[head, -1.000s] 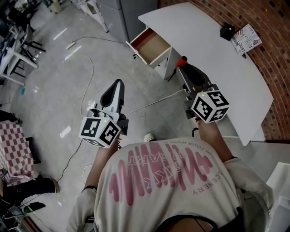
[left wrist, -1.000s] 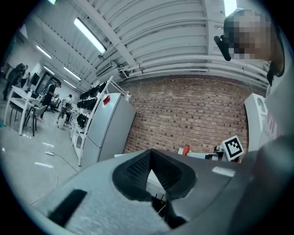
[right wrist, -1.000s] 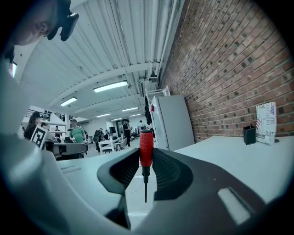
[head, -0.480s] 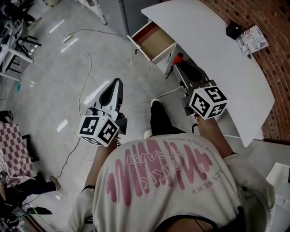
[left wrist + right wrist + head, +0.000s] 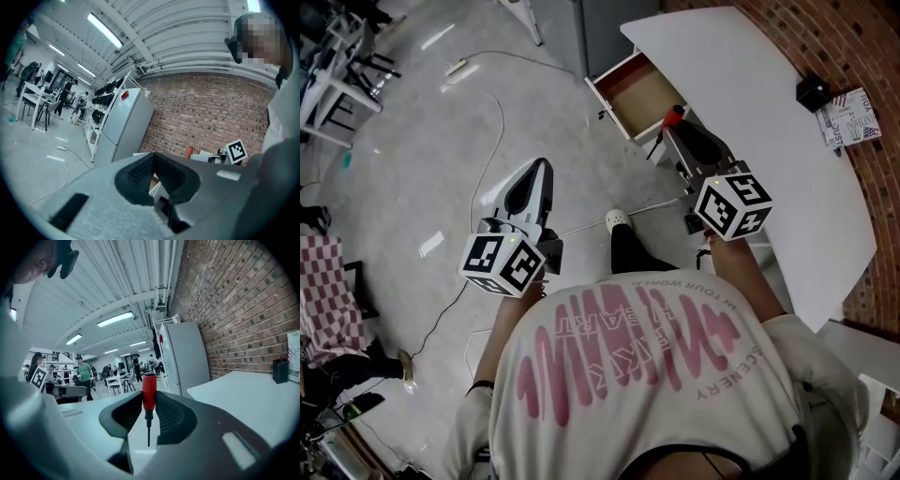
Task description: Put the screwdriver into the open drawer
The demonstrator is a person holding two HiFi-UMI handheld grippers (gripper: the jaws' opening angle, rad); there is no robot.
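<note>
In the head view my right gripper (image 5: 673, 129) is shut on the screwdriver (image 5: 674, 115), whose red handle sticks out past the fingertips beside the front corner of the open drawer (image 5: 637, 92). The drawer has a bare wooden bottom and juts from the white table (image 5: 750, 122). In the right gripper view the screwdriver (image 5: 149, 391) stands upright between the pads, red handle up and thin dark shaft pointing down, with my right gripper (image 5: 149, 397) clamped on it. My left gripper (image 5: 546, 169) hangs over the floor to the left, shut and holding nothing; its tips meet in the left gripper view (image 5: 154, 154).
A black box (image 5: 813, 91) and a printed booklet (image 5: 853, 117) lie at the table's far end by the brick wall. A white cable (image 5: 492, 122) runs across the grey floor. The person's shoe (image 5: 616, 220) is between the grippers. A grey fridge (image 5: 180, 357) stands beyond the table.
The person has stepped forward, one leg now showing. The right gripper with the screwdriver has come closer to the drawer's front corner. The left gripper keeps its pose.
</note>
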